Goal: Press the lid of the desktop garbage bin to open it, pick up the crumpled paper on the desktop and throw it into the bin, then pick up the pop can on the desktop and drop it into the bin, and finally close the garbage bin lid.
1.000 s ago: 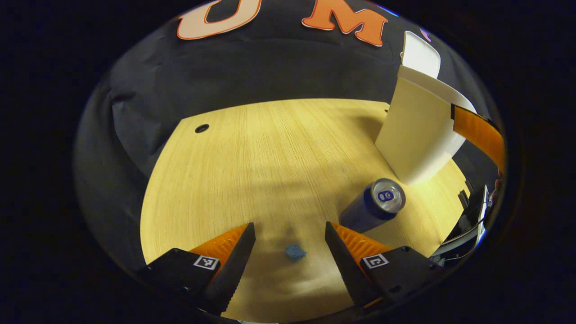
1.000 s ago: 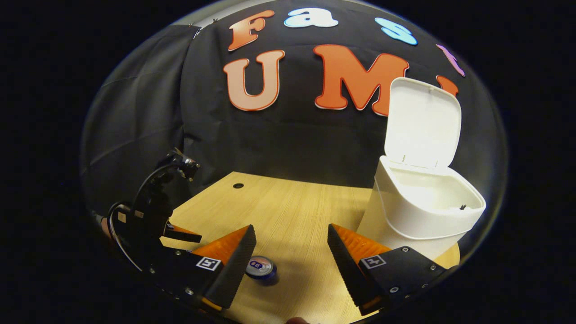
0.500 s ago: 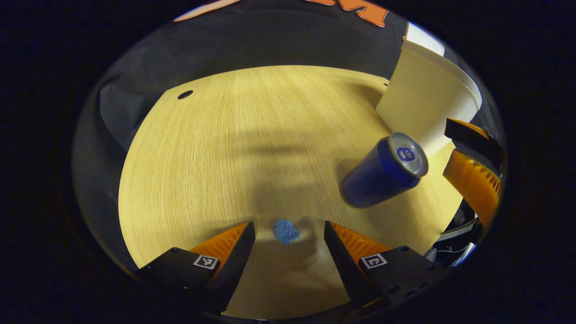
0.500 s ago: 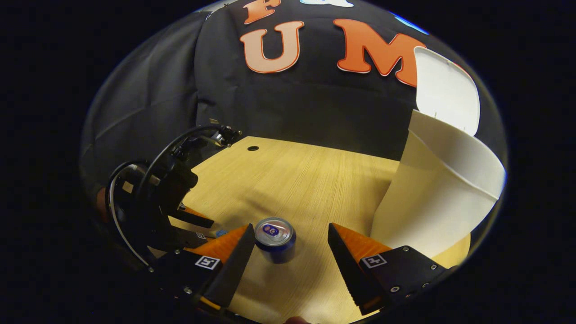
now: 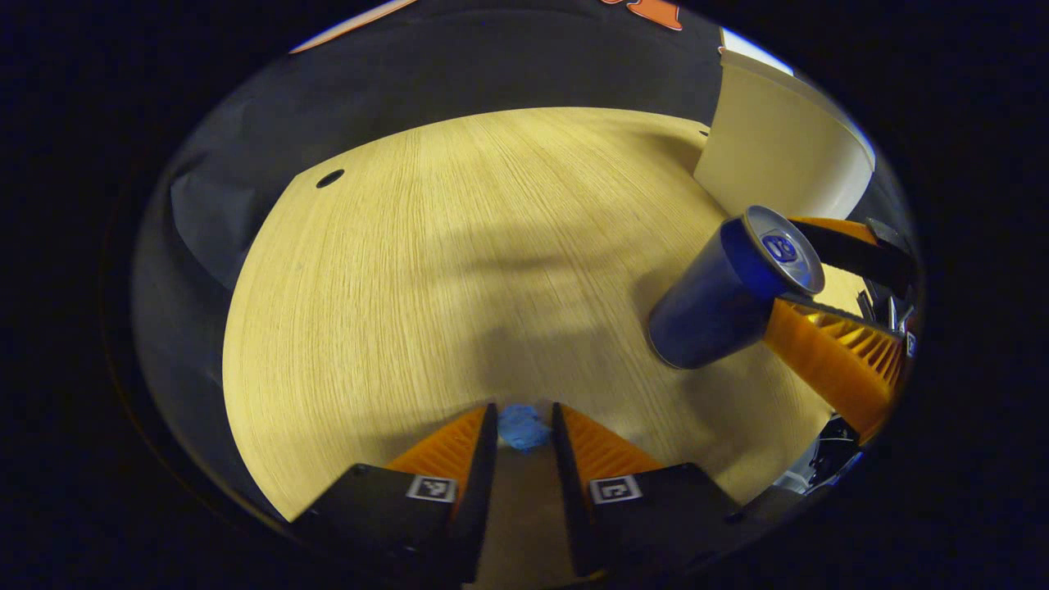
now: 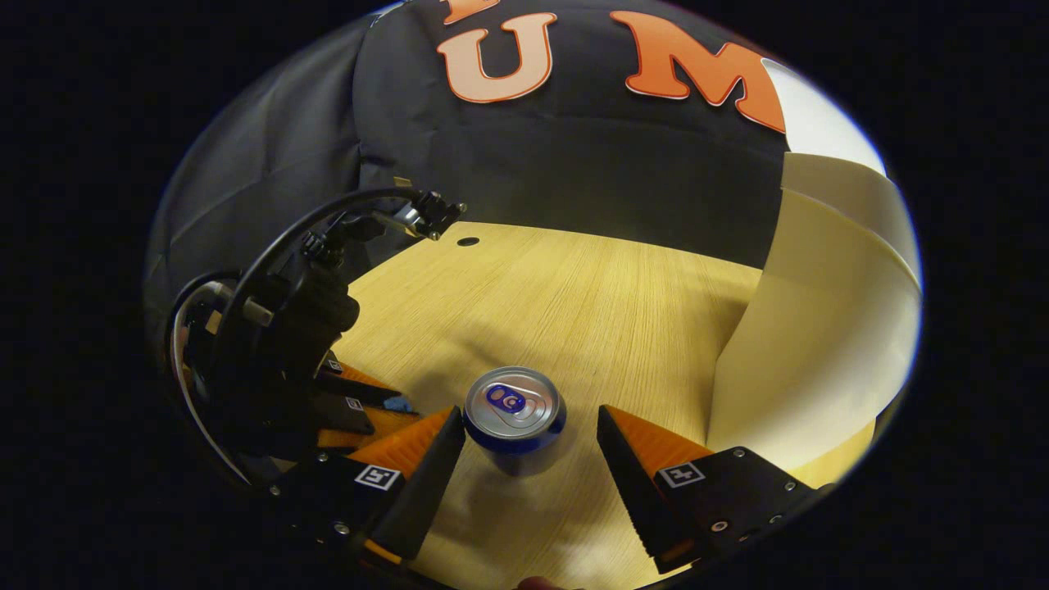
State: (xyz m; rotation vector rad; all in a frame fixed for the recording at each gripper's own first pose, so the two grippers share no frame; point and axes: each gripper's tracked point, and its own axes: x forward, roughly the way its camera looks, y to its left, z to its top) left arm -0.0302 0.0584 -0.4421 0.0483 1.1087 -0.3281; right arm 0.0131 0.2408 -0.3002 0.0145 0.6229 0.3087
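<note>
A small blue crumpled paper [image 5: 523, 428] lies on the wooden desktop [image 5: 451, 246], and my left gripper [image 5: 523, 415] is shut on it, both fingers against its sides. The blue pop can [image 5: 725, 291] stands upright to the right, in front of the white bin [image 5: 778, 152]. In the right gripper view the can [image 6: 515, 406] sits between the tips of my open right gripper [image 6: 530, 415], which touches neither side. The bin [image 6: 819, 328] stands at the right with its lid [image 6: 828, 135] raised. My left gripper [image 6: 361, 401] shows low on the left, the paper [image 6: 399, 403] at its tips.
A cable hole [image 5: 329, 178] sits near the desktop's far left corner. The right gripper's fingers [image 5: 828, 360] flank the can. A looping cable [image 6: 270, 254] rises over the left gripper's body. Bare wood stretches across the middle and left.
My left gripper came down and shut on the paper. My right gripper dropped toward the can, which now stands between its open fingers.
</note>
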